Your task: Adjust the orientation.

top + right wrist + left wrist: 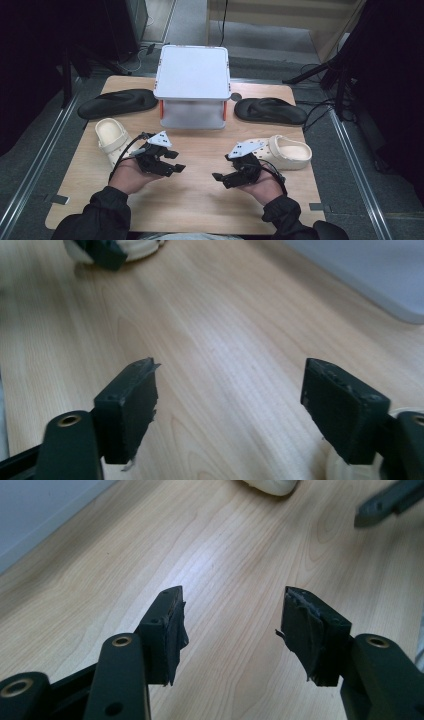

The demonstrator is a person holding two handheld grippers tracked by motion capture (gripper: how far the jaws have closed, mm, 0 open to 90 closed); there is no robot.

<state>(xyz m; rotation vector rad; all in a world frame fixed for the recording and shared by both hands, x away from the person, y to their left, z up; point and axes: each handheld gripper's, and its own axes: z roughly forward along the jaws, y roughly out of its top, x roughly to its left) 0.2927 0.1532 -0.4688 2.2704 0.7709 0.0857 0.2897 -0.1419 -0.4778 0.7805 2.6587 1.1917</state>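
Held low over bare wood, left gripper (172, 167) and right gripper (220, 177) with jaws apart, gripping nothing, likely poised to collect footwear. Just outside each, cream clogs (111, 138) (290, 151); beyond, black sandals (117, 103) (270, 110) flanking white two-tier rack (192, 85), probably their destination.

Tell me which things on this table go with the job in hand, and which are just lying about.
Likely in the job:
left gripper, open
right gripper, open
left cream clog
right cream clog

Lying farther off:
left black sandal
right black sandal
white two-tier rack
wooden table
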